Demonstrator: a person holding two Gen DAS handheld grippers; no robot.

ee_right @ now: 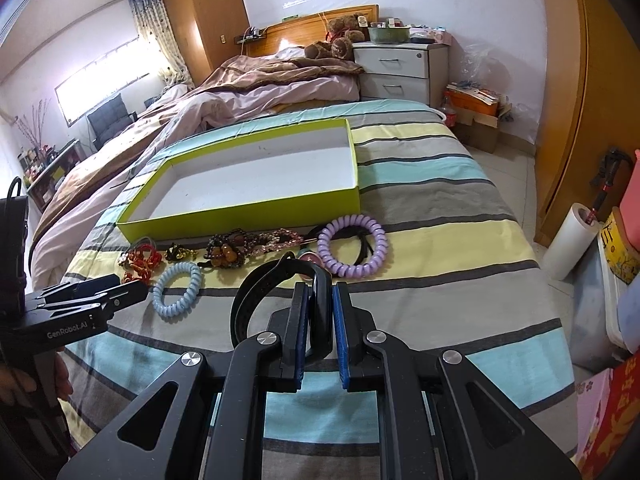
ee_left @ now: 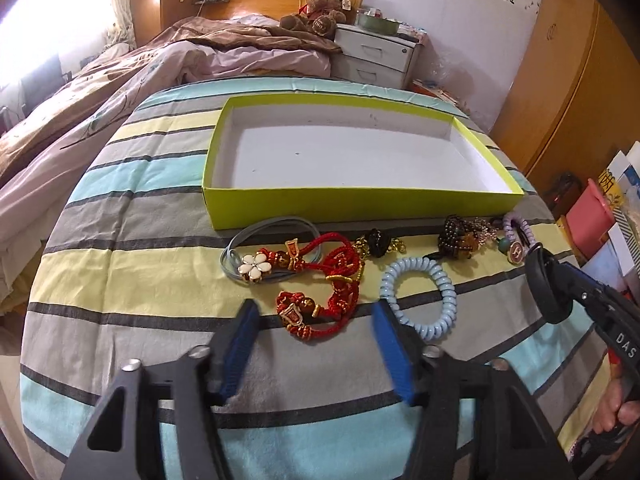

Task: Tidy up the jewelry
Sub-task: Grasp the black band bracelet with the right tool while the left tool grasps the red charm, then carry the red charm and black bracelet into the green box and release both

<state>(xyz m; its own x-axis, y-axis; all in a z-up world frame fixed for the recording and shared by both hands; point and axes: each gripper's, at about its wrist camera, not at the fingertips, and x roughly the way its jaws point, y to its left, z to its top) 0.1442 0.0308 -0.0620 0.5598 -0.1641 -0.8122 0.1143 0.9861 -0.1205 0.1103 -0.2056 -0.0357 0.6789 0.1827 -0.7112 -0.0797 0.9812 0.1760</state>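
Striped bedspread holds jewelry; right claw pinches a black band, left claw spread over red knotted bracelet; next, lime-green cardboard tray

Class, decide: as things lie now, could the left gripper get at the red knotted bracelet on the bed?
Probably yes. The left gripper stands open with the red knotted bracelet just ahead between its fingers, nothing over it. The pale blue coil hair tie lies close beside the right-hand finger and might get caught.
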